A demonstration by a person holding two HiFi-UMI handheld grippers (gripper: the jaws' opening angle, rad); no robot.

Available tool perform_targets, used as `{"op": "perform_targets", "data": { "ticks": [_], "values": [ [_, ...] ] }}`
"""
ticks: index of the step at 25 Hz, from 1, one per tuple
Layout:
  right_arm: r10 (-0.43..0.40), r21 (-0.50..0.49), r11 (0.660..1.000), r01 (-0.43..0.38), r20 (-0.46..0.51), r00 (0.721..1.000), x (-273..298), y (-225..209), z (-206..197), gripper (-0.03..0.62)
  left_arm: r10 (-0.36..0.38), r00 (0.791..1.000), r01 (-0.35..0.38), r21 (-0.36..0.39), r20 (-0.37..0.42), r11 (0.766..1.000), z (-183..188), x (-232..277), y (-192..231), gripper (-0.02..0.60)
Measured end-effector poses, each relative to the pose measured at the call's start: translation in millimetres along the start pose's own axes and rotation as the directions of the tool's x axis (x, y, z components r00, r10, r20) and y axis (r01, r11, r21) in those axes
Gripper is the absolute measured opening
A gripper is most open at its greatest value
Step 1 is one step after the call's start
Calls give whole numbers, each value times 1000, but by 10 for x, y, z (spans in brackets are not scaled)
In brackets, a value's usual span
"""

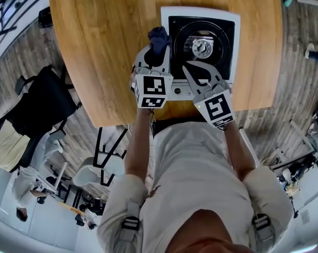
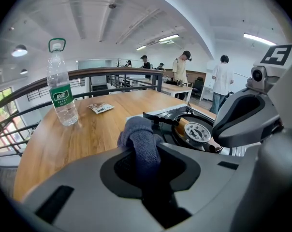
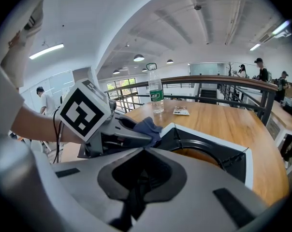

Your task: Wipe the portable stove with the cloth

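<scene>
Stove: a white portable stove with a black top stands on the wooden table, close to the edge nearest the person. Its round burner sits in the middle.
Cloth: a dark blue cloth is bunched up at the stove's left rim, by the near-left corner, and stands up out of the claw that holds it.
Left gripper: the left gripper is clamped on the cloth, which fills the gap between its jaws in the left gripper view.
Right gripper: the right gripper is over the front part of the stove, just beside the left one. Its jaws are together with nothing between them. Whether it touches the stove cannot be told.
Bottle: a clear water bottle with a green label and cap stands upright on the far side of the table, well apart from the stove.
Packet: a small flat packet lies near the bottle.
Surroundings: a black chair stands on the floor to the left of the table, and a dark railing runs behind it.
</scene>
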State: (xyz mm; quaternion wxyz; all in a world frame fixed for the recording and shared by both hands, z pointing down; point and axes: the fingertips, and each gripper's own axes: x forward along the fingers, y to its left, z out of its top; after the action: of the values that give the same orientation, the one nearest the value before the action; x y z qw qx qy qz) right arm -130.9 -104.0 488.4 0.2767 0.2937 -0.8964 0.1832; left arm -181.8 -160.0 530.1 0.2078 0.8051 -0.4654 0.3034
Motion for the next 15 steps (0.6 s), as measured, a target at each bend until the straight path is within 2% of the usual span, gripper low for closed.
{"op": "perform_targets", "data": {
  "ticks": [6, 15],
  "values": [
    [3, 2, 1000, -3, 5, 1000, 30, -85, 32, 20, 10, 1000, -10, -10, 3, 1000, 74, 69, 67, 97],
    [-9, 10, 1000, 9, 10, 1000, 9, -239, 27, 20, 36, 999, -34, -63, 30, 997, 223, 242, 216, 97]
  ]
}}
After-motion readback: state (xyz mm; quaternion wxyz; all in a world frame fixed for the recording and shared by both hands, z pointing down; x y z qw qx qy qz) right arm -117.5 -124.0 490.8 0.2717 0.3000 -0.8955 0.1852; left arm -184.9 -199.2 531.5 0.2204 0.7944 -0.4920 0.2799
